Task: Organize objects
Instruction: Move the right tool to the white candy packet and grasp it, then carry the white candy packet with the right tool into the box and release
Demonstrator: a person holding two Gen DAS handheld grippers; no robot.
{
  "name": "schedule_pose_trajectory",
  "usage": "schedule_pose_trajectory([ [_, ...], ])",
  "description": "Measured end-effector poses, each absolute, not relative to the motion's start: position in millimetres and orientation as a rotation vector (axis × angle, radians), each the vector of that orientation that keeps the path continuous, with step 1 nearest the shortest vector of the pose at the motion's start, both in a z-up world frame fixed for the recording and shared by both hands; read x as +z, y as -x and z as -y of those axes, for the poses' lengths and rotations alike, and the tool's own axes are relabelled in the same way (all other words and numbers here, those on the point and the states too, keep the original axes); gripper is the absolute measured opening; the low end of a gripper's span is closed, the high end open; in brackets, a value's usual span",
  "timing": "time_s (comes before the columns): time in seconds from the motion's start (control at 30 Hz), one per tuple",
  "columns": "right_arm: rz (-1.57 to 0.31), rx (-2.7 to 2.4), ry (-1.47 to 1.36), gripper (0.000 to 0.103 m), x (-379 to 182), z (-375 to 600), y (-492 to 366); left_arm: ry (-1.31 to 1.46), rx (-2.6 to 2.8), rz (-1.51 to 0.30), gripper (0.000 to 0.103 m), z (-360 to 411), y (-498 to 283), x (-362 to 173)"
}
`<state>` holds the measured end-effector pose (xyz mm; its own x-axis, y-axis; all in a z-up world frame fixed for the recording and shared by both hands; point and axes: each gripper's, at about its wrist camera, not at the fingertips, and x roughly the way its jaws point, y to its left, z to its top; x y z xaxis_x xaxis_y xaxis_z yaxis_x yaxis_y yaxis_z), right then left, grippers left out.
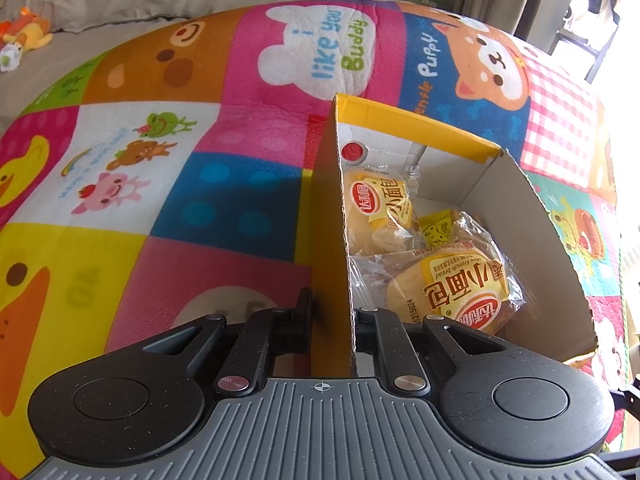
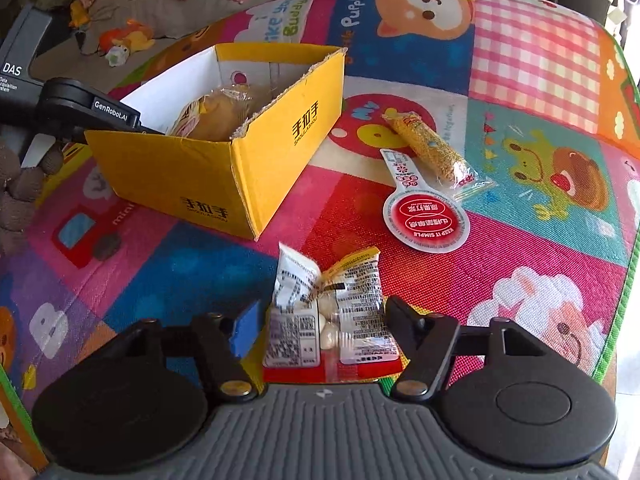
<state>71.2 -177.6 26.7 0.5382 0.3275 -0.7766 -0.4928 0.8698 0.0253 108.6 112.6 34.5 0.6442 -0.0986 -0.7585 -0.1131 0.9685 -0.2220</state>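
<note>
The right gripper [image 2: 320, 320] straddles the white snack packet [image 2: 328, 312] on the play mat [image 2: 520, 240], fingers apart, not yet pinching. Best to squeeze mid-packet before lifting. The left gripper [image 1: 332, 316] is clamped on the yellow box [image 1: 420, 124] wall; inside lie two bread packets [image 1: 448, 284].

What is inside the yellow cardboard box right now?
Inside the yellow box lie wrapped mini bread buns, at least two, with a small yellow packet between them. Whatever lies beneath them is covered, and the near corner is hidden by the left gripper.
</note>
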Motion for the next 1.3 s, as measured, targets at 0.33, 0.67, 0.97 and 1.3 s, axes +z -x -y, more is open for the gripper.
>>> schedule_pose_trajectory([
  [0.33,-0.813,0.579,0.209,0.058,71,178,-25,0.269,0.008,-0.874,0.014,-113,-109,34],
  [0.67,-0.690,0.622,0.208,0.058,130,180,13,0.270,0.008,-0.873,0.014,-113,-109,34],
  [0.97,-0.484,0.588,0.141,0.058,198,182,-9,0.270,0.008,-0.873,0.014,-113,-109,34],
  [1.3,-0.460,0.526,0.064,0.058,211,146,-86,0.273,-0.001,-0.872,0.015,-115,-109,34],
])
